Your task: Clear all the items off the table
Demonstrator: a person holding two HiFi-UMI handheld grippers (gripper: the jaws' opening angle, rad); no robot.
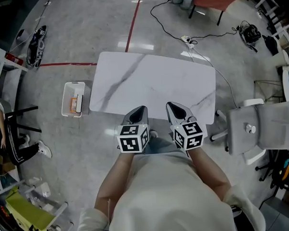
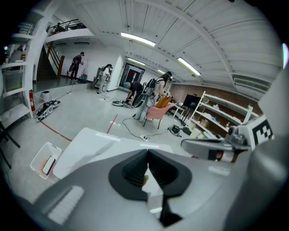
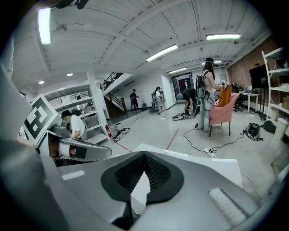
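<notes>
White bin (image 1: 64,99): stood on the floor, just beside the left end of the table; it held a few items (image 1: 77,103), one of them partly orange.
Red tape (image 1: 132,28): one strip ran on the grey floor behind the table, and another strip went off to the left.
Table (image 1: 152,81): had a white top with grey veins, and the head view showed the whole top.
Left gripper (image 1: 138,113): was over the near edge of the table, pointing away from the person; its jaws were pressed together and held nothing.
Right gripper (image 1: 176,110): was near the left one, over the same edge; its jaws were closed too and held nothing.
Cable (image 1: 166,21): black, lay on the floor behind the table's far right corner.
Chair (image 1: 260,129): grey, stood near the right end of the table without touching it.
</notes>
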